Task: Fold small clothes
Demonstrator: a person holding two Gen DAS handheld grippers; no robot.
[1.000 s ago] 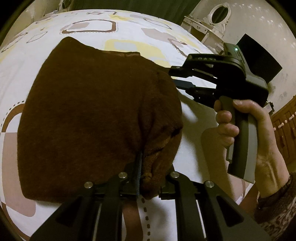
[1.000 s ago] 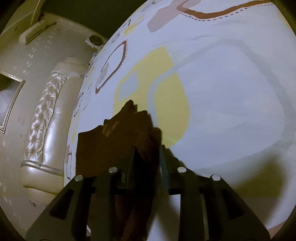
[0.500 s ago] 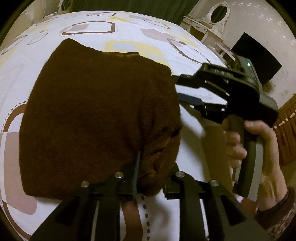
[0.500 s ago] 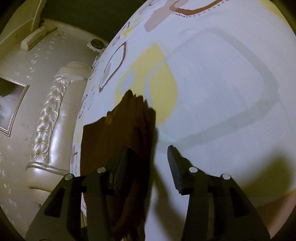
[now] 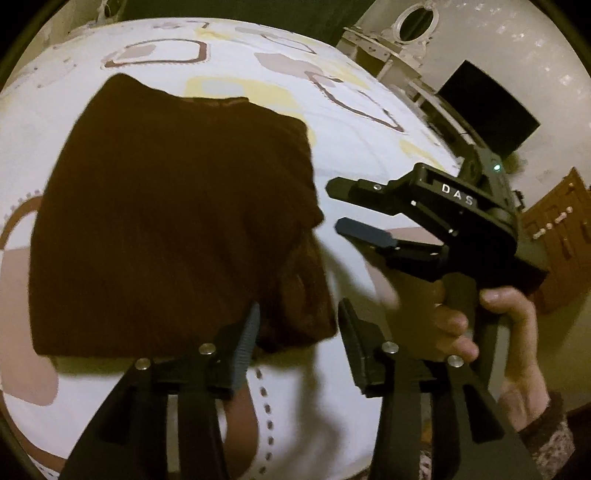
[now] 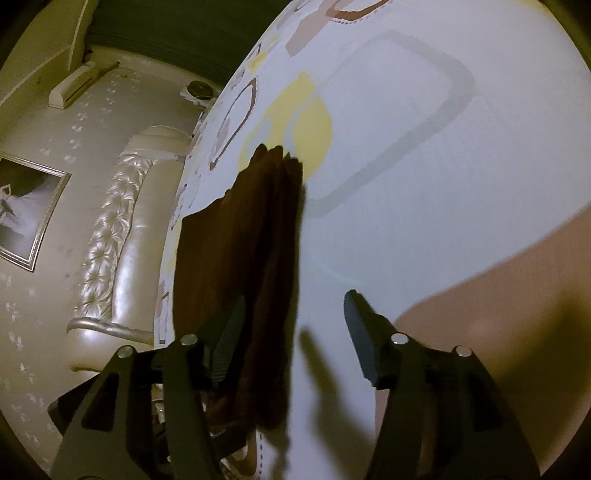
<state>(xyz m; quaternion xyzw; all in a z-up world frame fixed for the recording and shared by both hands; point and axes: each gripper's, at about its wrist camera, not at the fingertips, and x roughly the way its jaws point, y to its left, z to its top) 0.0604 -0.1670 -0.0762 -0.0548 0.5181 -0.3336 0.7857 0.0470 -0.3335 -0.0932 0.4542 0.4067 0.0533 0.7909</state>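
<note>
A brown knitted garment (image 5: 173, 221) lies folded flat on the patterned bed sheet (image 5: 351, 107). My left gripper (image 5: 298, 319) is at its near right corner with its jaws opening. The corner sits loosely between them and the right pad is clear of it. To the right of the garment's edge a hand holds my right gripper (image 5: 334, 205), its jaws also opening and nothing between them. In the right wrist view the garment (image 6: 251, 240) lies along the left finger of the right gripper (image 6: 295, 301), with bare sheet between the pads.
A padded headboard (image 6: 110, 240) and a framed picture (image 6: 26, 214) are past the bed's far side. A dressing table with an oval mirror (image 5: 413, 22), a dark screen (image 5: 487, 110) and a wooden cabinet (image 5: 554, 240) stand to the right. Bare sheet (image 6: 424, 184) spreads right of the garment.
Both grippers have let go of the garment's right edge and their jaws have spread. The right gripper has drawn away to the right; the cloth has settled flat.
</note>
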